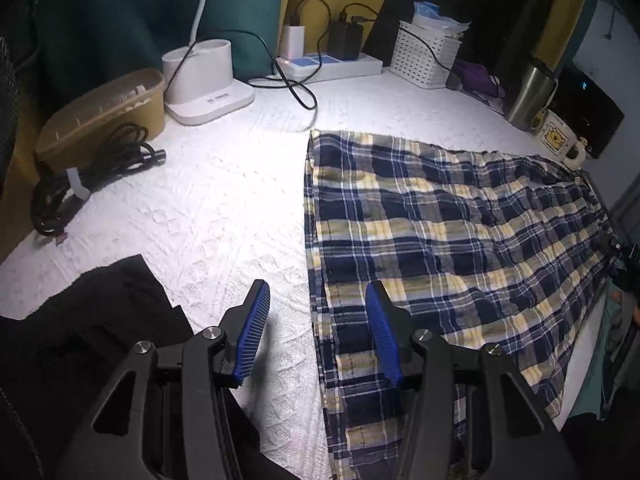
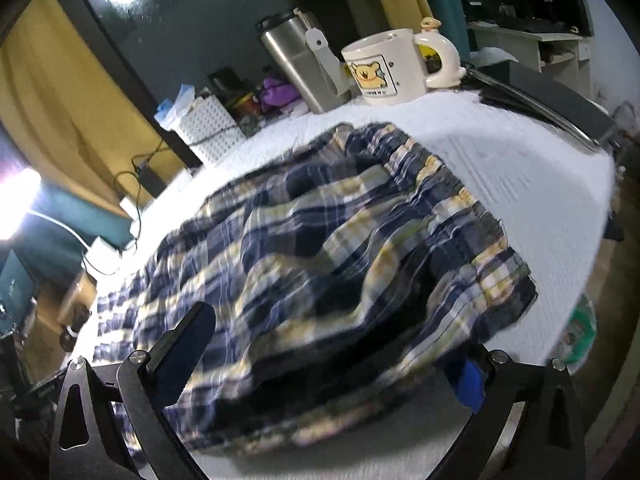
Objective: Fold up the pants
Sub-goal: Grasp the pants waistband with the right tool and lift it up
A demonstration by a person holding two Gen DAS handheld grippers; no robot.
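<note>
The plaid pants (image 1: 440,220), navy, white and yellow, lie spread flat on the white textured table cover (image 1: 224,208). My left gripper (image 1: 317,286) hovers open above their near left edge. Its right blue pad (image 1: 382,336) is over the fabric and its left pad (image 1: 256,332) over bare cover, with nothing gripped. In the right wrist view the pants (image 2: 320,220) are rumpled at the gathered waistband end. My right gripper (image 2: 332,336) stands wide open with the bunched fabric between its fingers. The cloth drapes over the blue right pad (image 2: 468,384) and hides most of it.
Along the back stand a white lamp base (image 1: 208,80), a power strip (image 1: 332,66) with chargers, a white basket (image 1: 424,54), a steel tumbler (image 1: 530,96) and a bear mug (image 1: 560,140). A coiled black cable (image 1: 88,176) and a tan box (image 1: 104,108) sit left. Black cloth (image 1: 80,340) lies front left.
</note>
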